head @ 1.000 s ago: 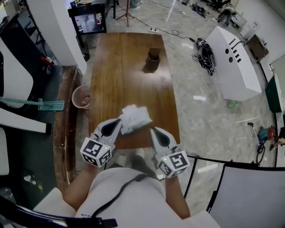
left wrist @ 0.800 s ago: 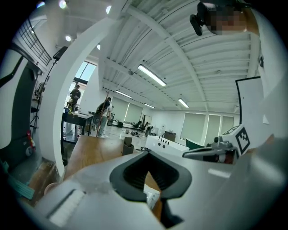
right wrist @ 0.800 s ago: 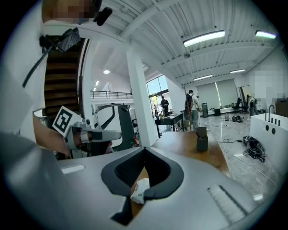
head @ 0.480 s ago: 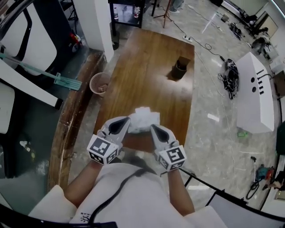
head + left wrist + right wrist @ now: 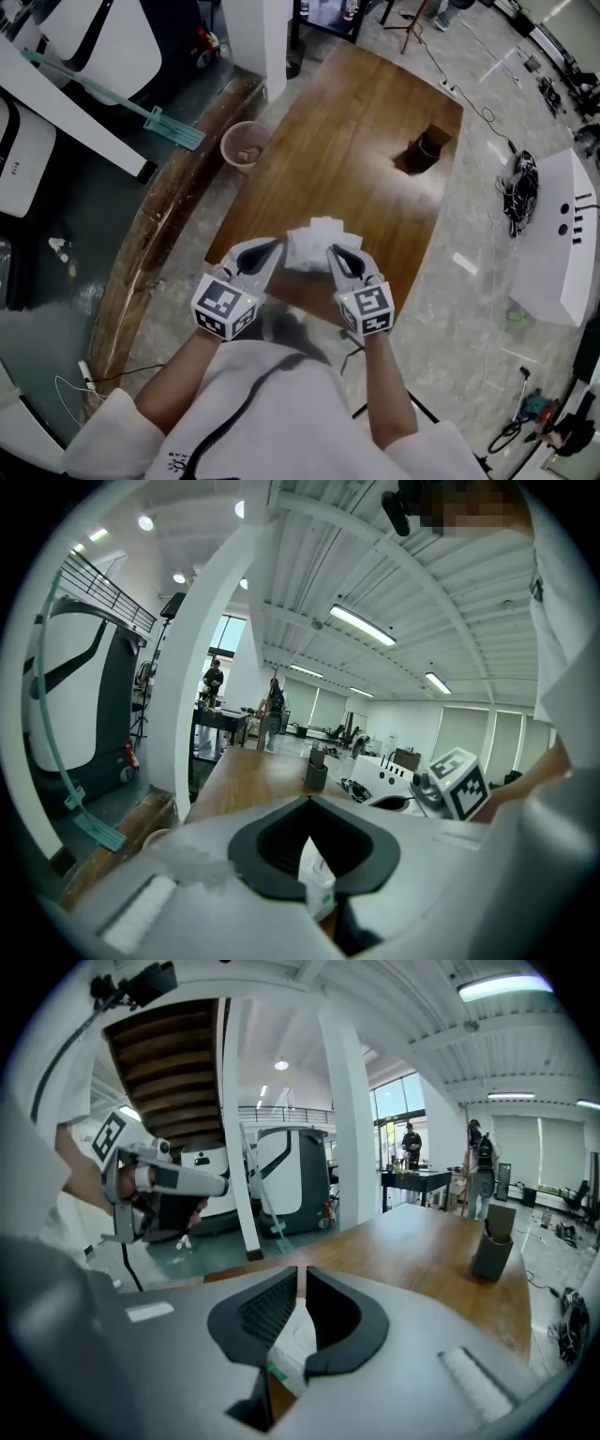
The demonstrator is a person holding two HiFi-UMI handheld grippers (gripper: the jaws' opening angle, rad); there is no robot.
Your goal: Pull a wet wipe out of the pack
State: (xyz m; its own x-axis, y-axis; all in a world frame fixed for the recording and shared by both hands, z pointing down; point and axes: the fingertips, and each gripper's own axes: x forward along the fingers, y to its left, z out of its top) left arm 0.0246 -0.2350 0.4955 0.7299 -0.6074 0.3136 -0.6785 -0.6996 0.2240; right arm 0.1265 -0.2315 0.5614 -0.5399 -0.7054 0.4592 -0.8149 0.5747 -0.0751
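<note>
The white wet-wipe pack (image 5: 315, 238) lies near the front edge of the brown table (image 5: 356, 141). My left gripper (image 5: 278, 247) sits at the pack's left side with its jaw tips together. The pack (image 5: 317, 883) shows through the hollow below those tips (image 5: 309, 801). My right gripper (image 5: 331, 253) is at the pack's right side. Its jaws have just been opening and stand a narrow slit apart (image 5: 301, 1279). The pack (image 5: 285, 1349) with its green label shows through the slit, beyond the tips, and nothing is pinched.
A dark cup (image 5: 427, 148) stands at the table's far end. A round basket (image 5: 245, 145) sits on the floor left of the table, beside a white pillar (image 5: 272, 37). White machines stand at the left, and cables lie on the floor at the right.
Both grippers have come down and drawn in toward the pack. The right one moved from the table's front edge up to the pack's right side.
</note>
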